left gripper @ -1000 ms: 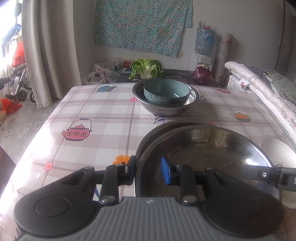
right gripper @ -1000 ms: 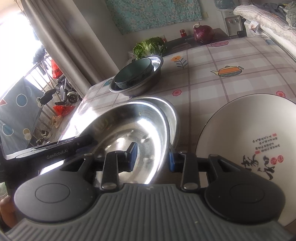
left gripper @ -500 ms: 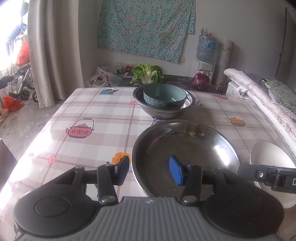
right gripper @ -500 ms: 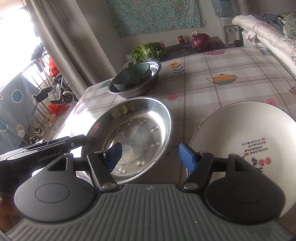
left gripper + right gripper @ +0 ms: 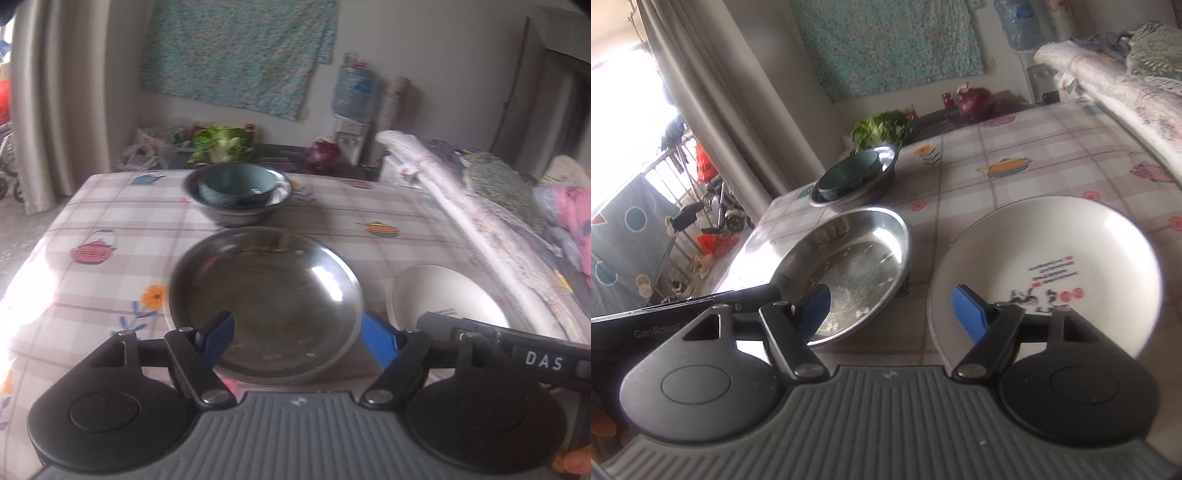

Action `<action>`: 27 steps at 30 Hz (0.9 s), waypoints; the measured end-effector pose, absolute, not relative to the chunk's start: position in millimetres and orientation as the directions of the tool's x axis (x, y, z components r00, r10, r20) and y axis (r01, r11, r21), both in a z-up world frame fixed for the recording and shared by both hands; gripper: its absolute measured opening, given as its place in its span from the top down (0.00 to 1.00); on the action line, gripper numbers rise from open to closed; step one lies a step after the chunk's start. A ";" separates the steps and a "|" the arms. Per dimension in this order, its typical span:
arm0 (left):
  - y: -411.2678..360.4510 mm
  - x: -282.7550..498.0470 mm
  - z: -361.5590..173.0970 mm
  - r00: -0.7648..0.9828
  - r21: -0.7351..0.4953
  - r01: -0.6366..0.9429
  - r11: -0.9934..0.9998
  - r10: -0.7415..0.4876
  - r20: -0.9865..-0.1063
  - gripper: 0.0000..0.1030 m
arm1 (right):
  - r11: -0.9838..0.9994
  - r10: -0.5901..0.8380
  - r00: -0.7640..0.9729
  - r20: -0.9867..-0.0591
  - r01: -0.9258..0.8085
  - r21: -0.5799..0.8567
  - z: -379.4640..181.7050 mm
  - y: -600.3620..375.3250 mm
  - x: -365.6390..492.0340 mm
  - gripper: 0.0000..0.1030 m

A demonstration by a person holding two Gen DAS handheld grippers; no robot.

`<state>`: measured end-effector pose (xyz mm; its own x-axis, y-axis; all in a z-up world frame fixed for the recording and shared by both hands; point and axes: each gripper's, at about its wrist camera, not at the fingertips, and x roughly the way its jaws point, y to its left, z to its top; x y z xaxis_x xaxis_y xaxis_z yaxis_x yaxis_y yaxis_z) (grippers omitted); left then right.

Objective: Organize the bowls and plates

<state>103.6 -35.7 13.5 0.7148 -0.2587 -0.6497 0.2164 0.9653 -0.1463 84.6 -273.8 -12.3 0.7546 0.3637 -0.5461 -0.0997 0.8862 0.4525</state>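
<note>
Stainless steel, round and shallow, the wide metal plate [image 5: 266,299] lies flat on the checked tabletop [image 5: 110,218] near its near edge, roughly midway between the left and right edges. Just to its right, close but apart, lies the round white ceramic plate with dark and red lettering [image 5: 1049,258]. Toward the far edge, beyond the steel plate, stands a deeper steel bowl [image 5: 238,216] with a teal ceramic bowl [image 5: 236,186] nested inside it. The left claw [image 5: 299,338] hangs over the near rim of the steel plate, its blue-padded jaws spread wide and gripping nothing. The right claw [image 5: 892,310] hovers above the strip of tabletop between the two plates, jaws likewise wide apart and empty. Past the far edge sit a leafy green cabbage [image 5: 219,142] and a purple onion [image 5: 325,155].
</note>
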 end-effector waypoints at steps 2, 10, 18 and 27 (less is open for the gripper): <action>-50.7 101.6 13.6 0.702 -0.161 0.252 0.954 -0.295 -0.648 0.18 | 0.885 0.342 0.775 -0.531 -0.076 0.459 -11.3 -289.7 75.0 0.29; -119.1 94.2 -13.2 0.641 -0.178 0.347 0.921 -0.371 -0.671 0.15 | 0.887 0.187 0.820 -0.541 0.096 0.452 -19.7 -369.6 43.5 0.29; -155.1 106.7 -45.6 0.666 -0.077 0.303 0.950 -0.269 -0.696 0.25 | 0.888 0.099 0.790 -0.606 0.204 0.411 -44.6 -415.9 47.8 0.29; -166.2 125.4 -62.0 0.639 -0.023 0.294 0.955 -0.215 -0.738 0.52 | 0.920 0.108 0.763 -0.637 0.166 0.355 -64.5 -418.9 100.3 0.48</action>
<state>125.4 -166.2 -62.0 0.6392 -0.2150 -0.7384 0.2943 0.9554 -0.0234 100.3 -418.9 -64.5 0.7630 0.1081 -0.6373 0.1660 0.9201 0.3549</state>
